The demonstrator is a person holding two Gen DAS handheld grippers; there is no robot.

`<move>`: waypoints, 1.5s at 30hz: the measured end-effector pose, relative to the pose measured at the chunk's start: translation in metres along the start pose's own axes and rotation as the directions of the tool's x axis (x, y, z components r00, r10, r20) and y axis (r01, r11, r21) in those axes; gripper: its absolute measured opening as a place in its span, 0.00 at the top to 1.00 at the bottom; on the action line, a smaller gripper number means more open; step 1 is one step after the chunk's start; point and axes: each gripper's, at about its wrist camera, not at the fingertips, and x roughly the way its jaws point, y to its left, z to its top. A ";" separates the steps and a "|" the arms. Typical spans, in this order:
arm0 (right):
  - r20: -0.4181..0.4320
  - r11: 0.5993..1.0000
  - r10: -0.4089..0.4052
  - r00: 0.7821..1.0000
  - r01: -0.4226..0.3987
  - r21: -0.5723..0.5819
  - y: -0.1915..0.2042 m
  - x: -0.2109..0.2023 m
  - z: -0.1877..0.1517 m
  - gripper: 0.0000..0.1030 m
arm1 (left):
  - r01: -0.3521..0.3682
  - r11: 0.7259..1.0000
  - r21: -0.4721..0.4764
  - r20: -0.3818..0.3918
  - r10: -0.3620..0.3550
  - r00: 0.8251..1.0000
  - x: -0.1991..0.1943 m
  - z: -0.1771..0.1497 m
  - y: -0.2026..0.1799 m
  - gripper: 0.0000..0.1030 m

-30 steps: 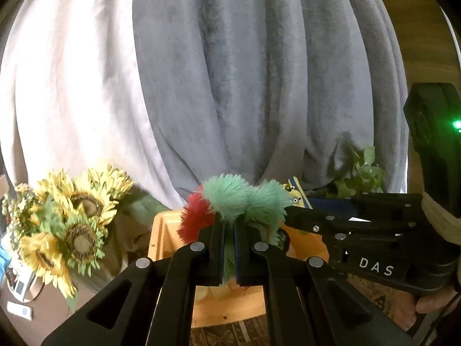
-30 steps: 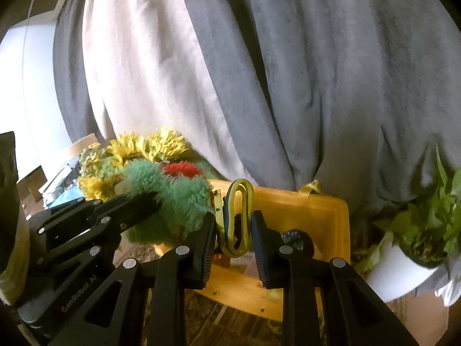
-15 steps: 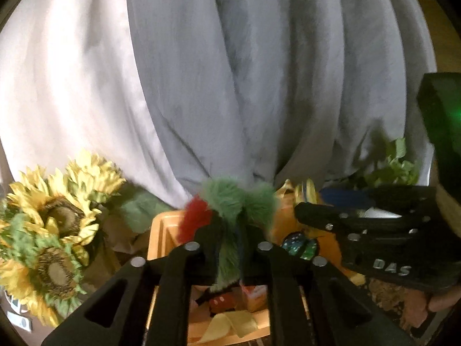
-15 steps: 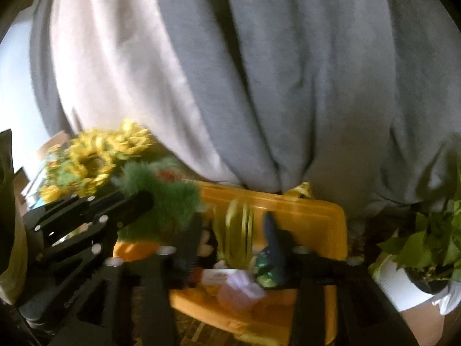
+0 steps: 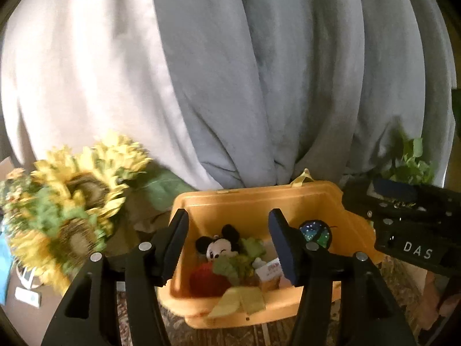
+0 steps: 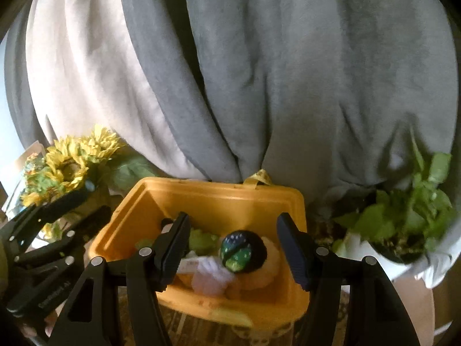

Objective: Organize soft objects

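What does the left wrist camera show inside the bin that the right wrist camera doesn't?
Only the left wrist view shows the Mickey Mouse plush and a red fuzzy toy in the yellow bin. Only the right wrist view shows the potted green plant. Both show the dark blue-green ball, the sunflowers, the grey curtain, and both claws open: left claw, right claw.

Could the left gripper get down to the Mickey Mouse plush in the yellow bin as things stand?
Probably yes. The left gripper is open above the yellow bin, and the Mickey plush shows between its fingers, lying near the top of the pile with nothing over its face. The right gripper is off to the side.
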 end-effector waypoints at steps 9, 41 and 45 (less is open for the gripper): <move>0.060 0.999 -0.047 0.997 0.047 0.003 0.009 -0.067 -0.025 0.23 | -0.073 0.997 -0.010 0.046 0.074 0.996 -0.078 -0.020 0.003 0.25; 0.174 0.981 -0.196 0.965 0.192 0.040 0.059 -0.234 -0.118 0.19 | -0.119 0.993 0.000 0.145 0.118 0.982 -0.245 -0.084 0.015 0.00; 0.172 0.985 -0.174 0.970 0.171 0.033 0.054 -0.255 -0.132 0.19 | -0.120 0.993 -0.012 0.147 0.120 0.982 -0.267 -0.095 0.003 0.00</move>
